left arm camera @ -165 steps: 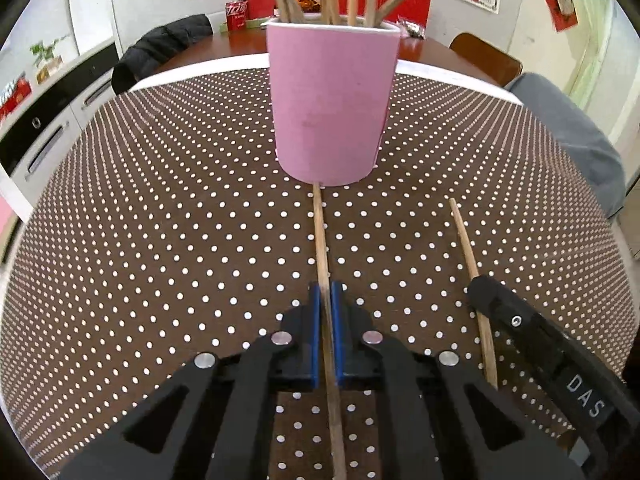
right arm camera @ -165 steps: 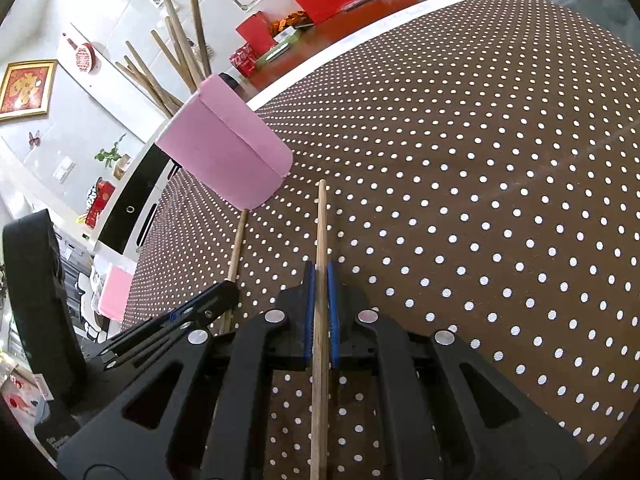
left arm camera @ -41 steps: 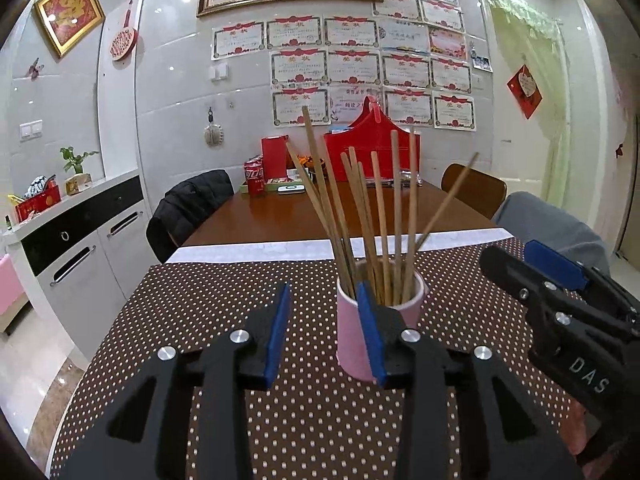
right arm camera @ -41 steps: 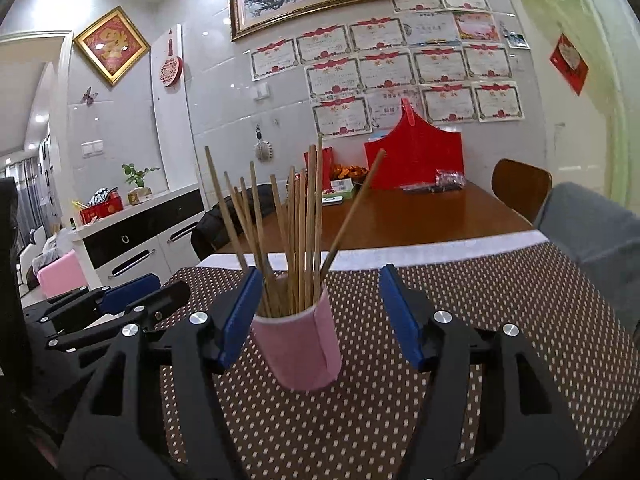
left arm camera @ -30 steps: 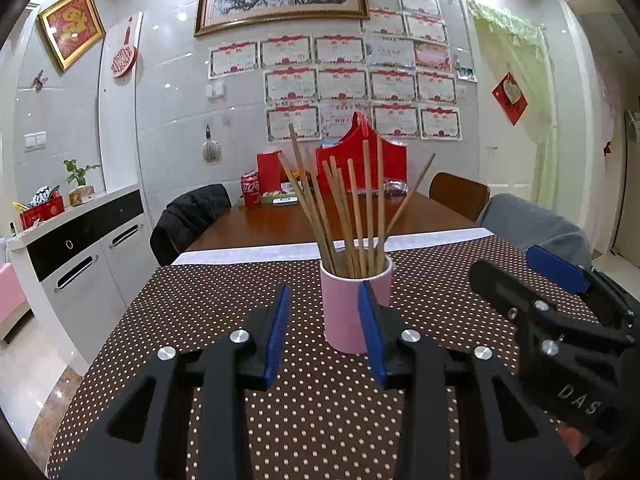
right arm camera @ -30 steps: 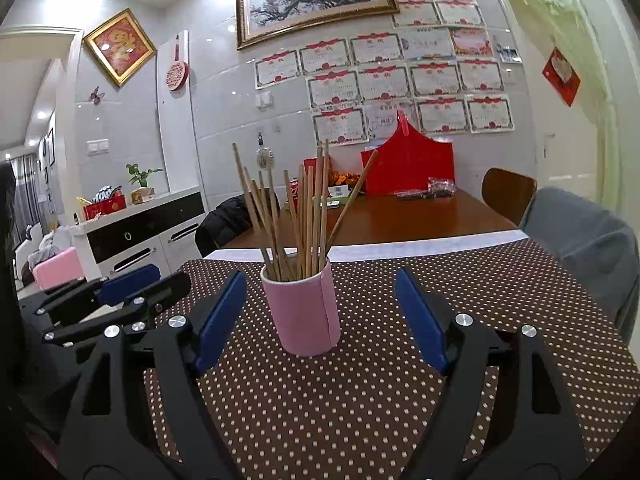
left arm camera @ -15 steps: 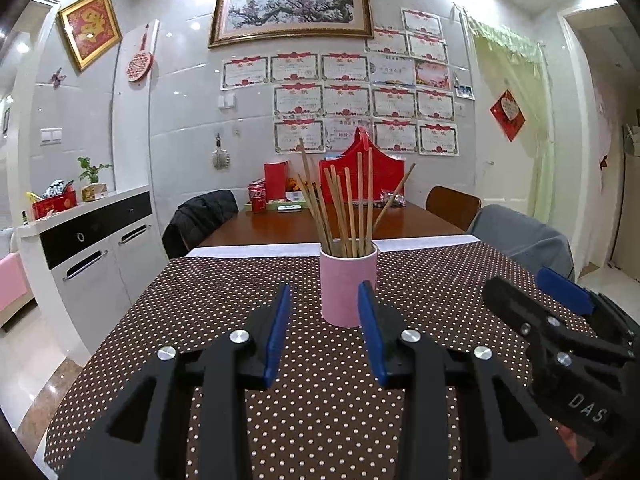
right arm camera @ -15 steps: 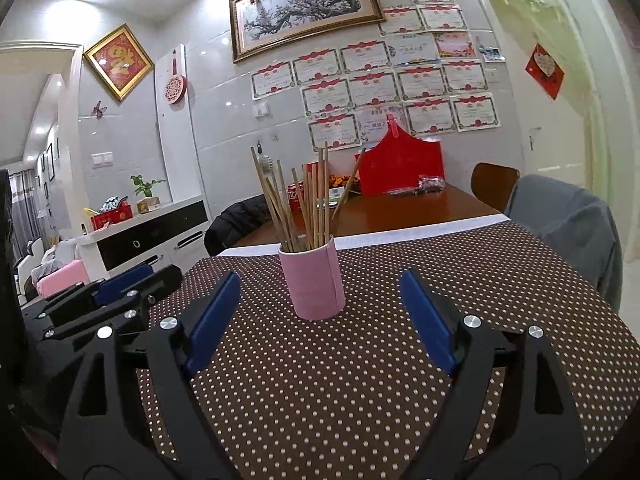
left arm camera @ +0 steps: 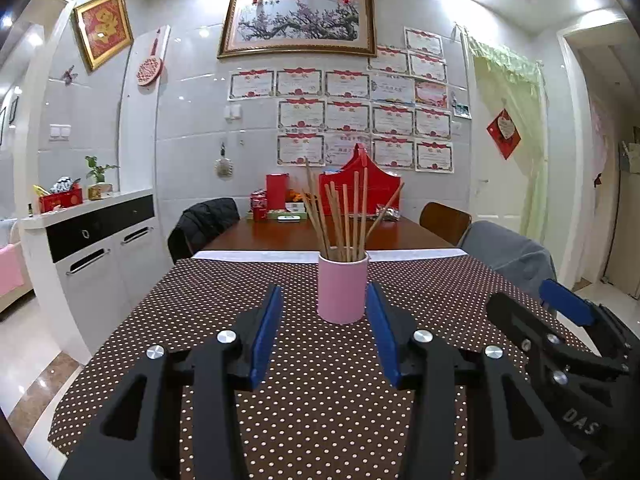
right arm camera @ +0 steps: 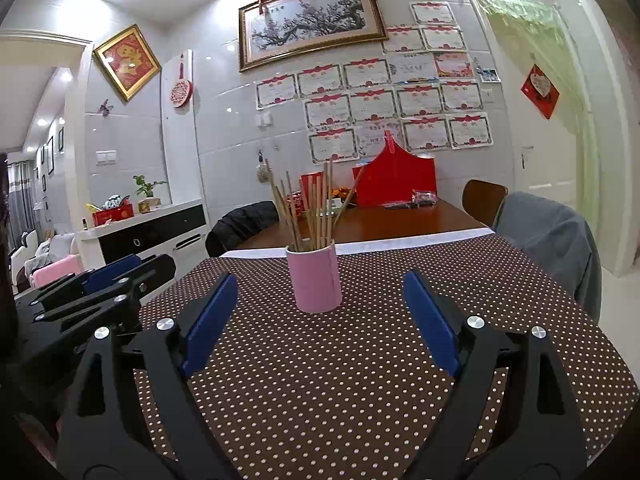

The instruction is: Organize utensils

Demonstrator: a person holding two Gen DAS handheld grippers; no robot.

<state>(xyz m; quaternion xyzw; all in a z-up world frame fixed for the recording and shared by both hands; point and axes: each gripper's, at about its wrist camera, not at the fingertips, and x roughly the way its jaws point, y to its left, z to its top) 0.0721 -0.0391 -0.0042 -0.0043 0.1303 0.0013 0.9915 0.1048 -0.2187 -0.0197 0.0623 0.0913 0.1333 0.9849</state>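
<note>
The counter (left arm camera: 200, 320) in its dotted cloth is carrying a pink cup (left arm camera: 342, 288) of chopsticks (left arm camera: 344, 216) at twelve o'clock. The right tool (right arm camera: 320, 320) is gaping wide, released; the left tool (left arm camera: 324, 332) has just been opening, both grasping nothing.

A pink cup (left arm camera: 342, 291) stands upright on the dotted tablecloth (left arm camera: 320, 400), holding wooden chopsticks (left arm camera: 344, 216) fanned outward

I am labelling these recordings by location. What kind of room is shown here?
Most likely a dining room in a home. A wooden dining table with chairs stands behind the dotted tablecloth, a sideboard lines the wall, and framed pictures and certificates hang above.
</note>
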